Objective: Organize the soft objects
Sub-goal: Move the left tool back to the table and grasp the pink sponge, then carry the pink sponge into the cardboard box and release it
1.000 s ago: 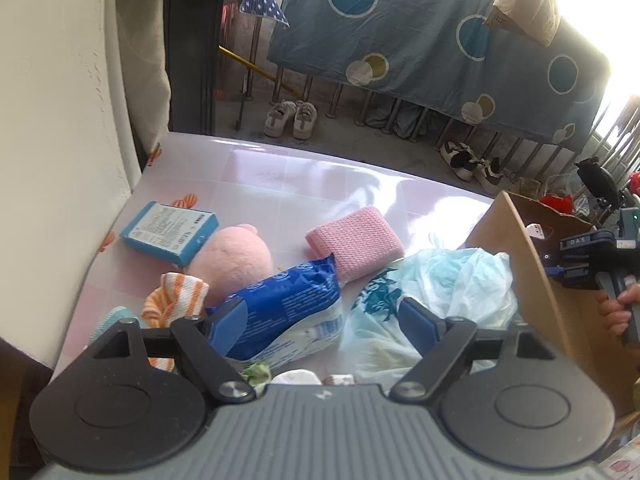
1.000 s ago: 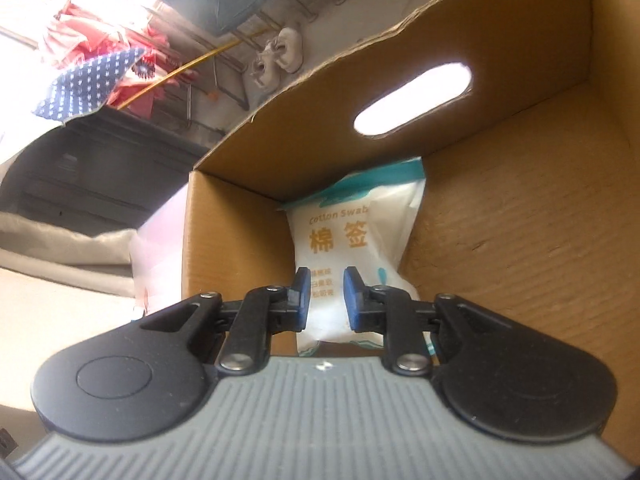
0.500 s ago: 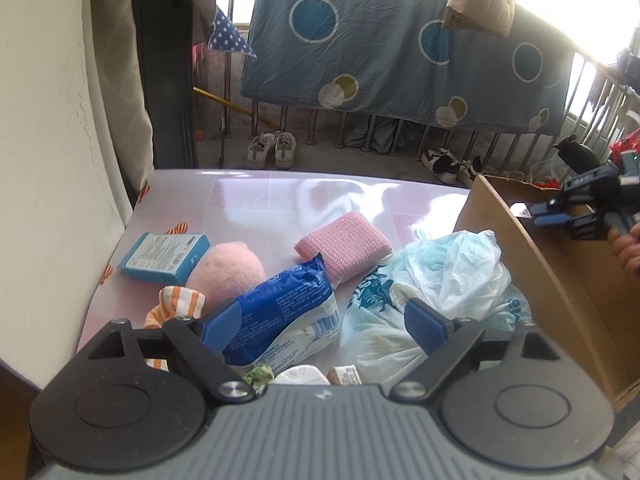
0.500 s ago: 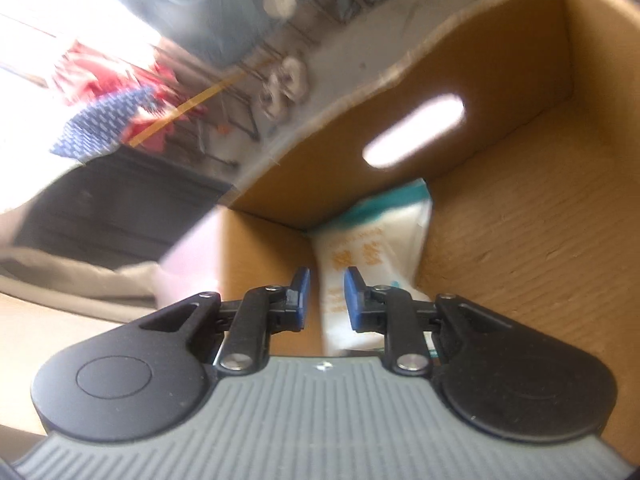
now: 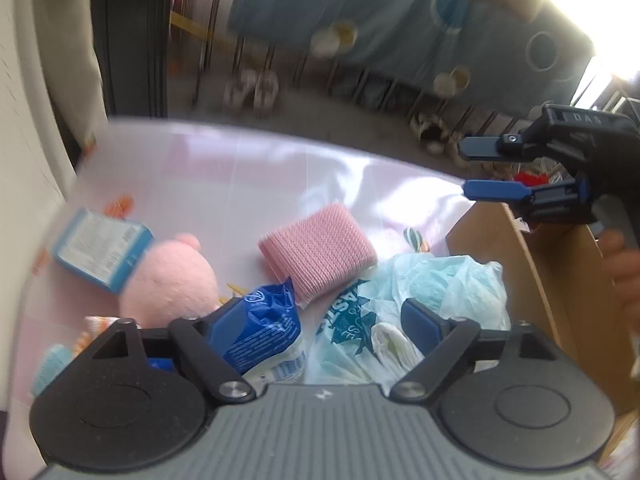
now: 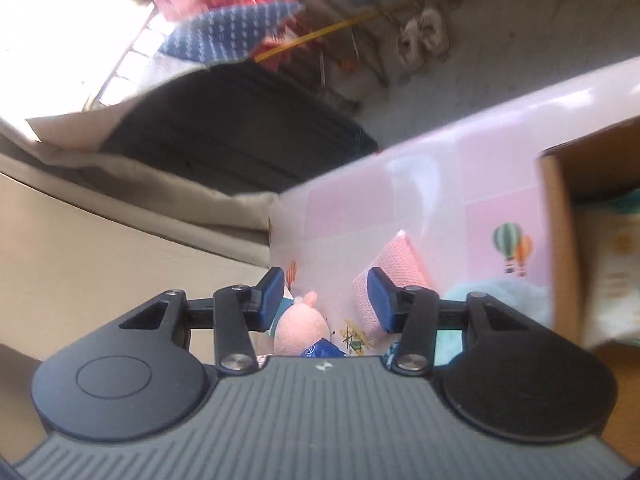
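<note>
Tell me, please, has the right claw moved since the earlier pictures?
Yes. The right claw has come up out of the cardboard box and swung left over the pink table; its jaws are opening with nothing between them.

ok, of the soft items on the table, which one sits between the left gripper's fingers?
The blue crinkly packet, against the left-hand finger of the closing left gripper. The pink plush and pink knitted cloth lie beyond it.

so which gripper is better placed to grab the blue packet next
Left. The left gripper sits low over the pile, jaws closing around the blue packet. The right gripper is up over the cardboard box, empty, jaws opening.
</note>
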### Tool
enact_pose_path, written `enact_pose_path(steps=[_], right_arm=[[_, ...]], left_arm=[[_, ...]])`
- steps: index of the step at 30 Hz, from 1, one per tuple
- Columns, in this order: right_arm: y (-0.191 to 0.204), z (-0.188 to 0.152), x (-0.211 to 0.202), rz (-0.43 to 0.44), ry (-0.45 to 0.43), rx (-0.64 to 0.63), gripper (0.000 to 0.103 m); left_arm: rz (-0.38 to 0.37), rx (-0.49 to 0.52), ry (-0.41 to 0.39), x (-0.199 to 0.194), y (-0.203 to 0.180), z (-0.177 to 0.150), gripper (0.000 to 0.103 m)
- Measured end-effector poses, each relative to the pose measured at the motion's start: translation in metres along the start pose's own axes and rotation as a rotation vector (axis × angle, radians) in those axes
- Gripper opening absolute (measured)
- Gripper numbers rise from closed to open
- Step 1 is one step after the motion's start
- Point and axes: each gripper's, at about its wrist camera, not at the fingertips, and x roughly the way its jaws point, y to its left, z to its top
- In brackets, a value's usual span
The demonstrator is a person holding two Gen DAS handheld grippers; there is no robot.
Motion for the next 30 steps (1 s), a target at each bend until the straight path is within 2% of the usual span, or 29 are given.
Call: enact_pose_path(steps=[3,7,11,18,24,30], right_arm=[[0.000,0.010,0.048,-0.050,0.054,0.026,0.046],[-0.008,0.015,0.096,-0.135,0.112,0.052,0.046],[-0.017,0.020,0.133,-0.206,0.155,0.057,0.046],[-0.033,0.019,0.166,-0.295,0.211,0.067,0.046],[-0.039,0.020,0.170,-0.276,0.216,0.080,0.046],[-0.032,0.020,0.146,-0.231,0.193,0.074,0.042]], left_arm=[[0.010,-0.101,0.093,0.035,0.009,0.028,0.067],[-0.002,-0.121,0.170,0.071,0.010,0.049,0.067],[0.000,-0.189,0.261,0.108,0.018,0.058,0.067],[-0.008,-0.321,0.373,0.151,0.036,0.059,0.067],[-0.018,-0.359,0.375,0.157,0.039,0.057,0.067],[-0.008,-0.321,0.306,0.127,0.032,0.065,0.065]])
